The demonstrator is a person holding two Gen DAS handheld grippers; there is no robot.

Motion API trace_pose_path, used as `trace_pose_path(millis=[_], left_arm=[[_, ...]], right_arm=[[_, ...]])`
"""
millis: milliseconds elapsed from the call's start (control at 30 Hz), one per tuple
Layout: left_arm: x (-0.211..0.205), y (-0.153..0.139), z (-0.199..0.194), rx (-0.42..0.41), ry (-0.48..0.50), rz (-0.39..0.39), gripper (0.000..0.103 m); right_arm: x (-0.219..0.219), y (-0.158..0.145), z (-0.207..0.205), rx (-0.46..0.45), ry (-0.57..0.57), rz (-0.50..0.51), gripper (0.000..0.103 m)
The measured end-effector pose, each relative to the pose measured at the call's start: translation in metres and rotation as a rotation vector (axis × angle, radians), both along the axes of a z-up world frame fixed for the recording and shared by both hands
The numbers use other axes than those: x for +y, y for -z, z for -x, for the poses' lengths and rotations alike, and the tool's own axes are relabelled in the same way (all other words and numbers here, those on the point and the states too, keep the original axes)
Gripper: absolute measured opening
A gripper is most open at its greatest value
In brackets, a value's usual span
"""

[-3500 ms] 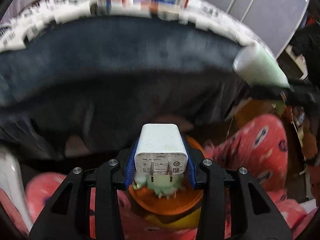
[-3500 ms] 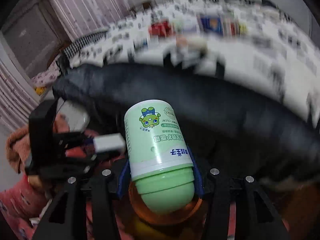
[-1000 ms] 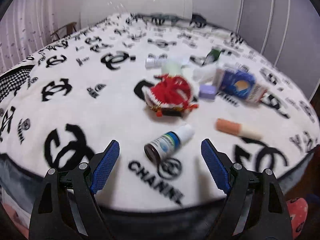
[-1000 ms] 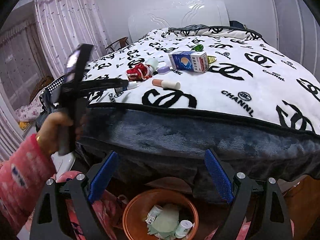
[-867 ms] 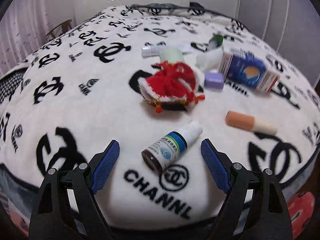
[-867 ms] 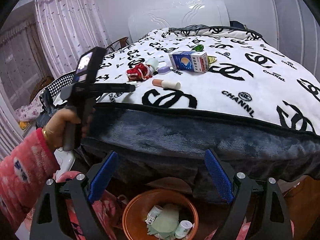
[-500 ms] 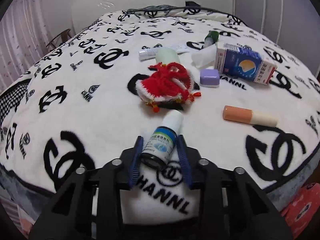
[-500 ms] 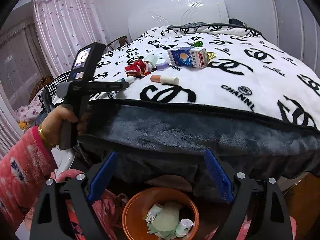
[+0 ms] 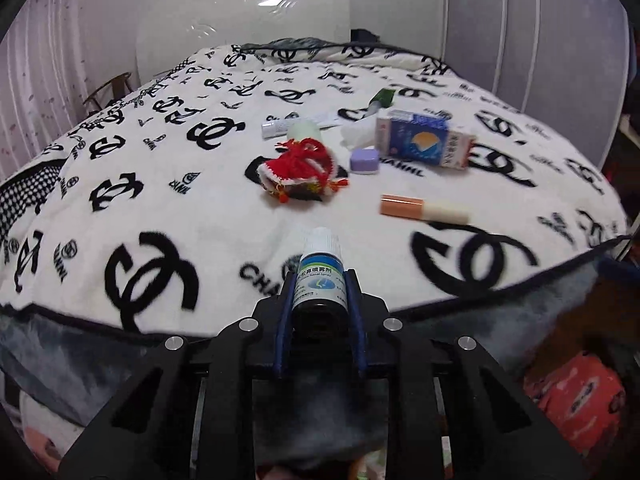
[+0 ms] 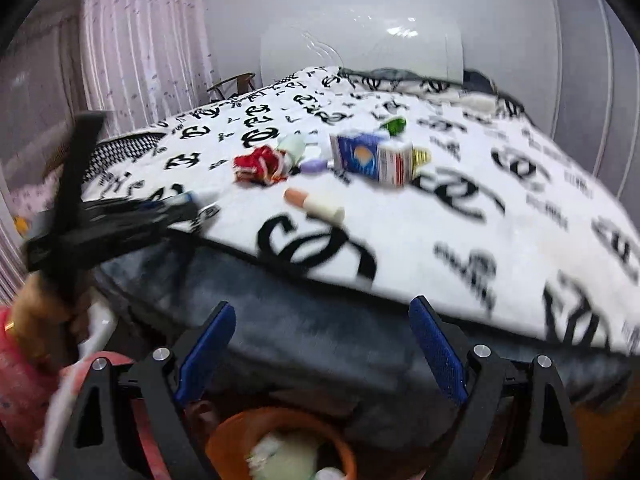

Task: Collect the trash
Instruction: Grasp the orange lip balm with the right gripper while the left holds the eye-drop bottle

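I am gripping the small spray bottle (image 9: 319,276) in my left hand-held gripper (image 9: 320,300), at the bed's (image 9: 200,200) near edge. My right hand-held gripper (image 10: 320,344) is hanging wide open and empty, with the orange bin (image 10: 228,432) at its six o'clock.

Both grippers, the left gripper (image 9: 319,300) and the right gripper (image 10: 320,356), have black angular frames, silver screw heads and blue-padded jaws. The blurred left sleeve (image 10: 16,364) looks pinkish-red, a gold bangle at the wrist.

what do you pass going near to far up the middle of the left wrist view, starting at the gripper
left gripper shut on the small spray bottle → red knitted pouch → pale green round cap → white tube → dark pillow edge at the head of the bed
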State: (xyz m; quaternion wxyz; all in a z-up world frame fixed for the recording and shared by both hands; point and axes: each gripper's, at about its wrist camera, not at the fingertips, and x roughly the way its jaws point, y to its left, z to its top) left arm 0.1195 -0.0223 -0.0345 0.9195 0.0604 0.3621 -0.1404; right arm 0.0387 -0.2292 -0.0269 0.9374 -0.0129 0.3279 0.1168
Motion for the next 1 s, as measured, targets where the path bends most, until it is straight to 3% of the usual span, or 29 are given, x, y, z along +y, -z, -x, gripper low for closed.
trace_pose_path(millis=[233, 433, 500, 633, 700, 800, 1000], left_arm=[[0.013, -0.006, 0.035, -0.02, 0.001, 0.034, 0.023], [0.026, 0.0, 0.047, 0.01, -0.014, 0.07, 0.023], [0.028, 0.002, 0.048, 0.015, -0.017, 0.068, 0.023], [0.031, 0.006, 0.049, 0.027, -0.014, 0.08, 0.023], [0.031, 0.006, 0.05, 0.029, -0.013, 0.087, 0.023], [0.03, 0.007, 0.053, 0.03, -0.008, 0.088, 0.023], [0.022, 0.008, 0.062, 0.034, 0.015, 0.084, 0.023]], right_arm=[[0.026, -0.002, -0.07, 0.001, -0.065, 0.095, 0.087], [0.053, 0.018, -0.146, 0.086, -0.081, 0.216, 0.087], [0.056, 0.029, -0.161, 0.124, -0.067, 0.249, 0.069], [0.057, 0.037, -0.174, 0.178, -0.09, 0.232, 0.056], [0.054, 0.034, -0.171, 0.189, -0.087, 0.196, 0.037], [0.051, 0.029, -0.161, 0.193, -0.072, 0.183, 0.019], [0.034, 0.011, -0.131, 0.168, -0.083, 0.099, 0.018]])
